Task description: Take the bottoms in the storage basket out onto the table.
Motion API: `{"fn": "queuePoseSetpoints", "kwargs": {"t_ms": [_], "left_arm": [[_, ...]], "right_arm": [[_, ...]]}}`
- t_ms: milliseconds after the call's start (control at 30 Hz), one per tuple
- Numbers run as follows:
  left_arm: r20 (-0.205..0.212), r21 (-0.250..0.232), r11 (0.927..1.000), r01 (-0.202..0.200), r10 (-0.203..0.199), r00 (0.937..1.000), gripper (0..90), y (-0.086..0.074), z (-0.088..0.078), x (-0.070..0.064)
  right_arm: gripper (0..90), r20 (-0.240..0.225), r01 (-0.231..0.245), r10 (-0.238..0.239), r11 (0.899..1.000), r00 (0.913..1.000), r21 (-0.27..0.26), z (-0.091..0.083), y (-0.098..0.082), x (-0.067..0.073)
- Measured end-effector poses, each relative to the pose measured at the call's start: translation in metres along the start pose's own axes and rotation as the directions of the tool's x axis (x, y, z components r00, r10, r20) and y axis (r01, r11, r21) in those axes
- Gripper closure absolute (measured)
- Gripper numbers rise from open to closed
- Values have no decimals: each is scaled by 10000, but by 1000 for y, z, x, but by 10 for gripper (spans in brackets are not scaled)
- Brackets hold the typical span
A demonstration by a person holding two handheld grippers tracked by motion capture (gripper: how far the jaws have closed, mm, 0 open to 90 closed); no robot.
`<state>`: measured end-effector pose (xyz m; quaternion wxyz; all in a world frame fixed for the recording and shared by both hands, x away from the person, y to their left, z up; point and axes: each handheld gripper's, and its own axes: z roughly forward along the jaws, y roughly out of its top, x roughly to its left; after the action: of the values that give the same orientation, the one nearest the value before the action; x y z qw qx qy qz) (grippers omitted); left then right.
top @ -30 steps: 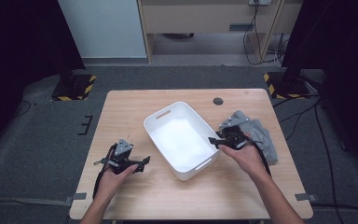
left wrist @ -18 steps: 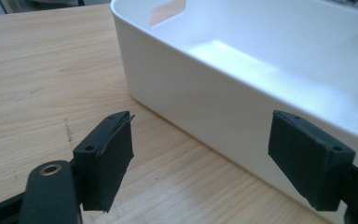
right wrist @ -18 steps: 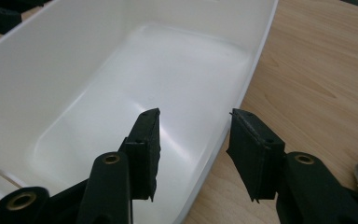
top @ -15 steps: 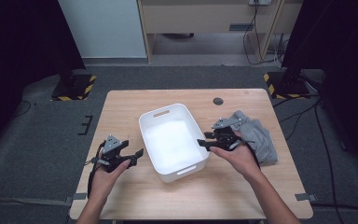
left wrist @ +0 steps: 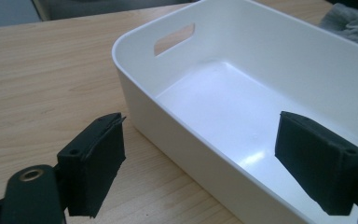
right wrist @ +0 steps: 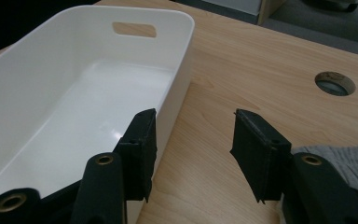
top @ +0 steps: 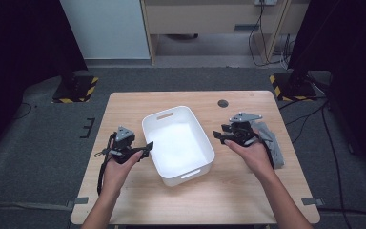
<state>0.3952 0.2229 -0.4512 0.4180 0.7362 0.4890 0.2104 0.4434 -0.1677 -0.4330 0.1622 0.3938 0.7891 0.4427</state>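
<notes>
Bin (top: 178, 144) sits empty mid-table between the left gripper (top: 144, 147) and right gripper (top: 220, 136), both spread with nothing held, jaws just widening; cloth (top: 270, 143) (right edge) waits unpacked.

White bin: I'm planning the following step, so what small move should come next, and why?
Probably turn the right gripper back to the grey cloth and grasp it: both grippers are open and hold nothing, and the white bin is empty.

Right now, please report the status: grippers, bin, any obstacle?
Left gripper open astride bin wall. Right gripper open, holding nothing. White bin empty. Grey cloth lies right.
</notes>
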Motion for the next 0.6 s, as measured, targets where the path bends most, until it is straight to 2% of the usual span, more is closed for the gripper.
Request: {"fn": "queuePoseSetpoints", "kwargs": {"t_ms": [67, 133, 300, 600], "left_arm": [[103, 172, 9998, 112, -114, 9999, 145, -1, 4, -1], [103, 363, 9993, -6, 2, 9999, 145, -2, 7, -4], [291, 495, 9988, 55, -69, 9996, 149, -2, 14, -12], [208, 879, 9960, -158, 140, 9997, 302, -3, 21, -13]], "right_arm": [[493, 88, -38, 38, 10000, 10000, 38, 1, -2, -3], [491, 168, -53, 52, 9999, 9998, 88, 1, -5, -6], [489, 208, -192, 190, 9997, 9996, 120, 2, -8, -9], [488, 196, -200, 199, 9998, 9996, 70, 2, -10, -9]]}}
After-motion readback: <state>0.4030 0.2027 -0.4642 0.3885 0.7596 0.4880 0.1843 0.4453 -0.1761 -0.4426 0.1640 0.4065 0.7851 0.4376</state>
